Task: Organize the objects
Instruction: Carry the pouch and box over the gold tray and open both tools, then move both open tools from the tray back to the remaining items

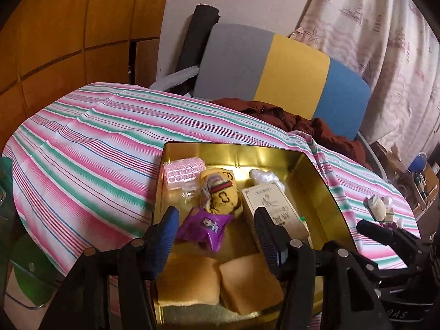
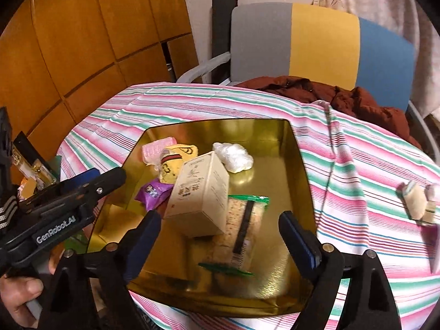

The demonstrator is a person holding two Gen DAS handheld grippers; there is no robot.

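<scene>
Two claws, both spread wide and empty, hang over the near edge of one gold tin tray [image 2: 299, 170] on the striped tabletop [image 2: 357, 220]. Left claw [image 1: 216, 236]: poised above the tray's left half, seemingly just clear of the purple packet between its fingers. Right claw [image 2: 220, 229]: above the tray's near right, over a zip bag.

Tray contents, near to far:
- two tan folded cloths [image 1: 247, 283], side by side at the near wall; plain only in the left view.
- one zip bag with green seal [image 2: 242, 220], flat, the carton's corner resting on it; barely visible in the left view.
- one purple packet [image 1: 203, 227], loose at centre-left.
- one cream carton [image 2: 199, 195], tipped on its side, likely set down in haste rather than stood.
- one yellow printed soft item [image 1: 220, 192], touching the carton's left.
- one pink patterned pack [image 1: 183, 172], far left corner.
- one white crumpled wrap [image 2: 233, 156], far side, apart from the rest.

Outstanding: small pale items [image 2: 418, 200] lie on the tabletop well right of the tray, apparently yet to be gathered; the right claw is nearer them.

Beyond the tabletop: brown garment [image 2: 343, 93] heaped at the far edge, then a grey, yellow and blue chair back [image 2: 321, 44]. The right view alone shows the hand [image 2: 19, 297] gripping the left tool.
</scene>
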